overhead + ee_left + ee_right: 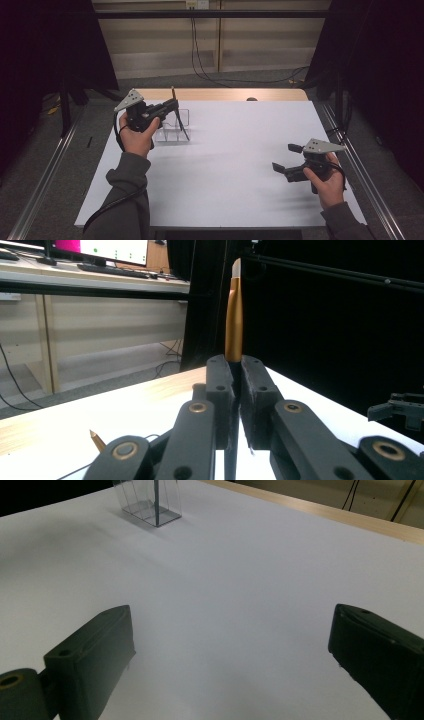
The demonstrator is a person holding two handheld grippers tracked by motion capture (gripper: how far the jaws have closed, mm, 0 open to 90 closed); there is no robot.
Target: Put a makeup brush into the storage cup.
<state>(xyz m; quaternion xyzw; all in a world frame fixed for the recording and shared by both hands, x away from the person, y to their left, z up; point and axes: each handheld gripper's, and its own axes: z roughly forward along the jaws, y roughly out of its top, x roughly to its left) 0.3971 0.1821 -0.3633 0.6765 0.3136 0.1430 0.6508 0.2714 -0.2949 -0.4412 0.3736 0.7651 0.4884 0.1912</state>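
White tabletop [225, 165], wooden strip along its far edge. Clear plastic organizer [172, 131] with compartments sits near the far-left corner. Right gripper [288, 158] hovers by the right edge, jaws wide apart, nothing between them. Left gripper [172, 106] is over the organizer, jaws clamped on a thin brush [233, 315] (gold ferrule, pale tip up, dark handle slanting down toward the organizer). Another gold tip [96, 439] pokes up low in the left gripper view.
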